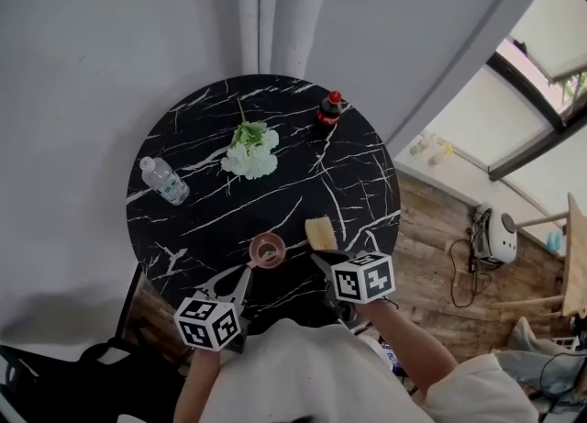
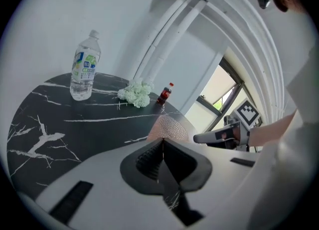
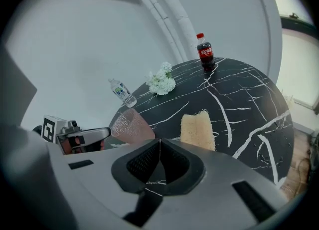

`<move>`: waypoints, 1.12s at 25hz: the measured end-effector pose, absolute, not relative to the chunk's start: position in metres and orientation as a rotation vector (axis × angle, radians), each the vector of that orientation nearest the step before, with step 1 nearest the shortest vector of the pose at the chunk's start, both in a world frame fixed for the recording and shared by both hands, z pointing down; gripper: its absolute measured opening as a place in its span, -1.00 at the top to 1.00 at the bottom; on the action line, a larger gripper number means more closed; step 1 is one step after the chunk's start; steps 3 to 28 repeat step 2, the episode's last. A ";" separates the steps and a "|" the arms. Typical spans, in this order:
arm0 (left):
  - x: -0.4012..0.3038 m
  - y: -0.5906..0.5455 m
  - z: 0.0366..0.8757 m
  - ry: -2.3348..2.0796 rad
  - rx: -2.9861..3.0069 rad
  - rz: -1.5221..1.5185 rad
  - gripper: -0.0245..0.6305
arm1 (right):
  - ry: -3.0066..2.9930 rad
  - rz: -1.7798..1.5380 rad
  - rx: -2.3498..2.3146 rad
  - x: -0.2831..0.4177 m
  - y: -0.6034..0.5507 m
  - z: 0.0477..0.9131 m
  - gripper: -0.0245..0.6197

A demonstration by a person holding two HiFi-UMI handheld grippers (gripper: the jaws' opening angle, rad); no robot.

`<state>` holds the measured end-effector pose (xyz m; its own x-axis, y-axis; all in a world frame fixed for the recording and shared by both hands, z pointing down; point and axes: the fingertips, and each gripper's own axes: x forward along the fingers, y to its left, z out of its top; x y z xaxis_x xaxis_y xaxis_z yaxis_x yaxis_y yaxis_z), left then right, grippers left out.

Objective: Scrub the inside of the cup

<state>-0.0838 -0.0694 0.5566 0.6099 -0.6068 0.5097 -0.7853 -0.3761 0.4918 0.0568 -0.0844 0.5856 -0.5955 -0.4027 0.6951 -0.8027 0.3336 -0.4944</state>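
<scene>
Black marbled bench (image 1: 211,219), grey wall (image 1: 92,45). Left hand-held gripper (image 1: 244,272), right hand-held gripper (image 1: 317,257): closed together, empty. Bench edge behind them hidden by person (image 1: 293,366).

There's the person in a white top (image 1: 303,371), its short sleeve (image 1: 472,384) loose and wide. The left gripper (image 1: 245,272) and right gripper (image 1: 319,258) have pale grey shells, and each carries a white cube (image 1: 208,322) printed with black square markers. Black ribbed pads (image 2: 148,158) line the jaws.
</scene>
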 end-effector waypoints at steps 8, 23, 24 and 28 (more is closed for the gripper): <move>-0.085 -0.073 0.548 -1.113 2.153 0.271 0.89 | -2.158 1.195 1.023 0.053 -0.081 0.586 0.81; -0.085 -0.073 0.548 -1.113 2.153 0.271 0.89 | -2.158 1.195 1.023 0.053 -0.081 0.586 0.81; -0.085 -0.073 0.548 -1.113 2.153 0.271 0.89 | -2.158 1.195 1.023 0.053 -0.081 0.586 0.81; -0.085 -0.073 0.548 -1.113 2.153 0.271 0.89 | -2.158 1.195 1.023 0.053 -0.081 0.586 0.81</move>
